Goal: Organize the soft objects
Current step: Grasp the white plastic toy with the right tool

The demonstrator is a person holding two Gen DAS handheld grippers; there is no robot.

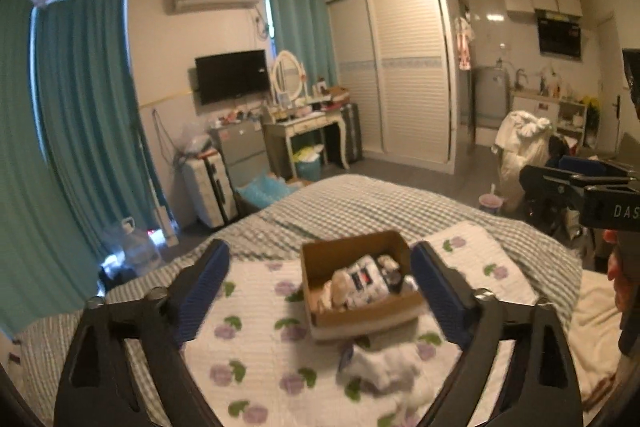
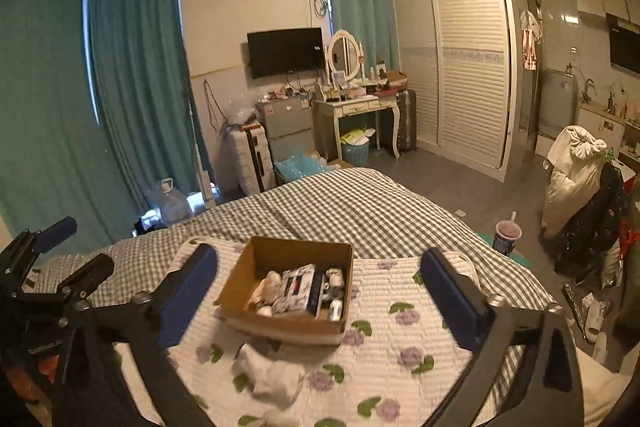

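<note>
One cardboard box (image 2: 286,291), one white sock (image 2: 272,379), two tongs (image 1: 320,291) (image 2: 320,293).

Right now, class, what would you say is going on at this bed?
A person holds two grippers over a floral quilt on the bed. Both the left gripper and right gripper hang with jaws open, holding nothing. A cardboard box already contains rolled soft items, while a white sock lies loose in front of it.

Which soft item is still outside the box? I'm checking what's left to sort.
The white sock lying on the floral quilt in front of the cardboard box; the others sit inside it.
</note>
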